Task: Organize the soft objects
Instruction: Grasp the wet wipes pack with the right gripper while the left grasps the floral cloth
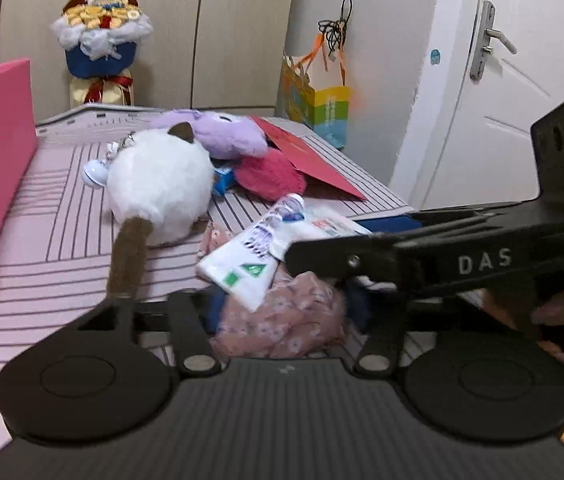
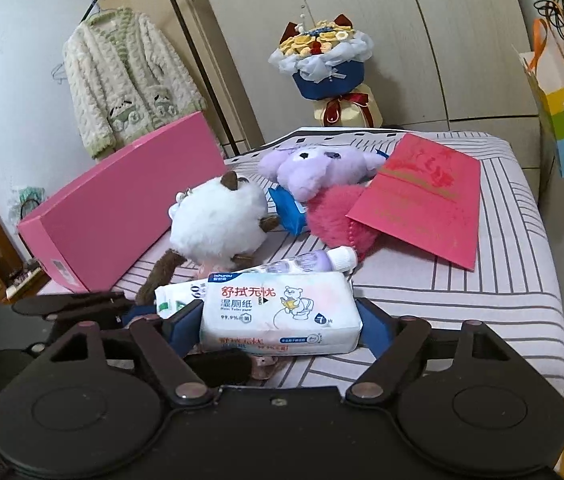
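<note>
Wipes pack (image 2: pixel 279 312) before plush (image 2: pixel 217 220).

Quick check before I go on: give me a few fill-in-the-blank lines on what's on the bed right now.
1. The wet wipes pack lies between the fingers of the ___ gripper.
2. The long box along the left edge of the bed is ___.
3. The white plush has a ___ tail.
4. The red envelope partly covers the ___ fluffy plush.

Missing words: right; pink; brown; pink
</note>
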{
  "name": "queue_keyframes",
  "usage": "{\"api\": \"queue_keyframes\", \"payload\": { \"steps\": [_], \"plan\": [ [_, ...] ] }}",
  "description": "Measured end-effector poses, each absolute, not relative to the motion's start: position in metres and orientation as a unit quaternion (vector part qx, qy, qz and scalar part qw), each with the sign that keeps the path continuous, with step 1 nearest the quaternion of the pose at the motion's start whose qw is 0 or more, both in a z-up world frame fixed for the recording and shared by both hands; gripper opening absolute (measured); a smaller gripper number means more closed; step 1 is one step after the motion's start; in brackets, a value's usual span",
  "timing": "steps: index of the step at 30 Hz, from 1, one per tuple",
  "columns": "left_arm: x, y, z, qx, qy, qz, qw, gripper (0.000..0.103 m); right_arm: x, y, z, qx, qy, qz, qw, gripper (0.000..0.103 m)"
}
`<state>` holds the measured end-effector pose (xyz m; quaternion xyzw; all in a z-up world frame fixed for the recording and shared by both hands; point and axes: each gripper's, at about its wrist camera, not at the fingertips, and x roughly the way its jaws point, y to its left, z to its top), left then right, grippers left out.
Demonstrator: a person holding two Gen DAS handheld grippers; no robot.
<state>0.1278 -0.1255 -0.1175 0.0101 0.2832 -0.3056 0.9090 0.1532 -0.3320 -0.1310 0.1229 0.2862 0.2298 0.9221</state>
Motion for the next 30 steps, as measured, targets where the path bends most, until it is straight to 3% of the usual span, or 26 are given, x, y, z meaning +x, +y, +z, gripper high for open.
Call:
{"api": "queue_keyframes", "payload": {
  "steps": [2,8,12,20,24,26,30],
  "plan": [
    [0.128,-0.124,-0.115,0.006,0.290,-0.311,0.905,0.029,0.152,-0.333,-0.129,0.134,0.280,0.230,0.922,0.083],
    [0.129,-0.108,-0.105,-0.008,0.289,-0.311,0.905,0.023,0.147,-0.334,-0.119,0.129,0.265,0.213,0.932,0.083],
    [0.131,-0.097,-0.096,-0.008,0.292,-0.311,0.904,0.023,0.142,-0.334,-0.117,0.122,0.269,0.209,0.932,0.083],
    [0.165,-0.074,-0.081,-0.009,0.391,-0.329,0.860,0.027,0.128,-0.317,-0.118,0.071,0.276,0.206,0.936,0.083],
    [0.161,-0.073,-0.087,0.020,0.398,-0.317,0.861,0.027,0.125,-0.313,-0.121,0.055,0.276,0.199,0.939,0.083],
    [0.157,-0.075,-0.090,0.027,0.396,-0.319,0.860,0.039,0.125,-0.314,-0.122,0.056,0.280,0.201,0.937,0.083],
    [0.150,-0.081,-0.094,0.047,0.391,-0.319,0.862,0.040,0.124,-0.311,-0.124,0.048,0.285,0.200,0.936,0.083]
  ]
}}
